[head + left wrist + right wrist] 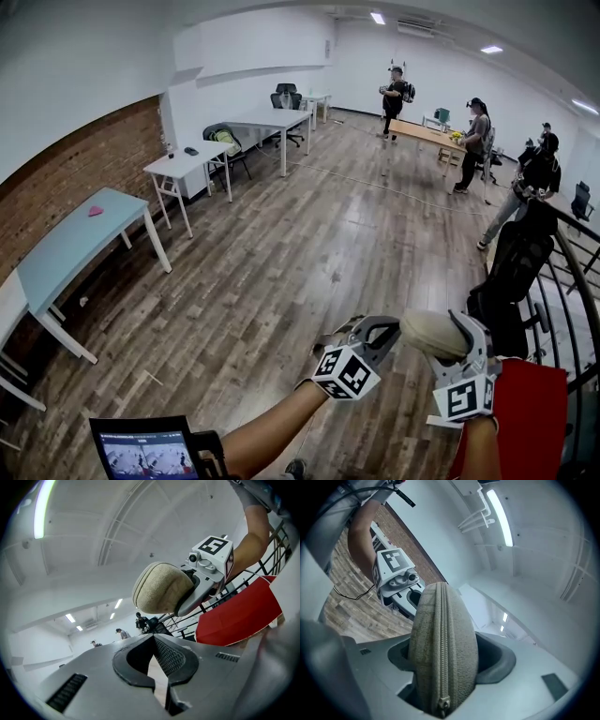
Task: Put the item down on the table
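1. The right gripper [452, 339] pinches a beige zippered case [429, 333] across its 2 broad sides. In the right gripper view the zipper [441, 634] runs up the middle, between the jaws.
2. The left gripper [373, 334] has its jaws pressed together at the tips with nothing between them. It sits just beside the case.
3. Markings: each marker cube [349, 370] carries black-and-white square patterns.
4. The case is held in the air above the wood floor [281, 281], not set on a table.
5. Clearance: the floor is open ahead. A light-blue table [66, 248] stands along the brick wall [84, 164] at left. A black railing [572, 272] and a red panel [530, 412] are close at right.
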A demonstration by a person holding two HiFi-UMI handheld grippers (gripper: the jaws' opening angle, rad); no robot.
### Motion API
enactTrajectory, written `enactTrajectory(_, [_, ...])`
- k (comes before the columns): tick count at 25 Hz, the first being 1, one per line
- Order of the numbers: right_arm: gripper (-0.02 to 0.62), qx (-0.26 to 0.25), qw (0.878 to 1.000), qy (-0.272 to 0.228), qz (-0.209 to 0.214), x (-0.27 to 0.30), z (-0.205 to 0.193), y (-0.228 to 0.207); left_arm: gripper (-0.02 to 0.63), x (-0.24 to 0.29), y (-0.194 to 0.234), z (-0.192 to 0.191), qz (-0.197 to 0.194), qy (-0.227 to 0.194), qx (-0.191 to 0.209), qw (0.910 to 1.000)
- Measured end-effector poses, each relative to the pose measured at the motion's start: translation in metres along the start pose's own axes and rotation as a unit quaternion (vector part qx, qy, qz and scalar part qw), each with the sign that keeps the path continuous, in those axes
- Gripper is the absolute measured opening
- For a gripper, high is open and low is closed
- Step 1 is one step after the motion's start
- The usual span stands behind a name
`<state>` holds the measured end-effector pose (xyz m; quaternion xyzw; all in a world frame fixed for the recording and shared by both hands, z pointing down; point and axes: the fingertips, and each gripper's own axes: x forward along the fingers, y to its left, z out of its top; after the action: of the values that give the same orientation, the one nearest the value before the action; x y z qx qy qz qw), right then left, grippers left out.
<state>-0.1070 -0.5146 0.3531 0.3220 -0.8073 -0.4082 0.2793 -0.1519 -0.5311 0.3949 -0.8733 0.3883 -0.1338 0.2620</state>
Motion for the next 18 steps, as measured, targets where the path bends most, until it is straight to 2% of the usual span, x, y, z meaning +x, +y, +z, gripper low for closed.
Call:
enactTrajectory(11, [0.304,0.008,1.0,-0.001,-0.001,0.027,-0.015,-0.016,0.002,0.021,0.019,-0.01,-0.003,0.007,0.008,0.9999])
enactTrajectory(18, [0.304,0.015,1.0,-0.009,0.0,0.04,-0.04,-0.033,0.002,0.052,0.025,-0.019,0.0,0.018,0.005,0.9998])
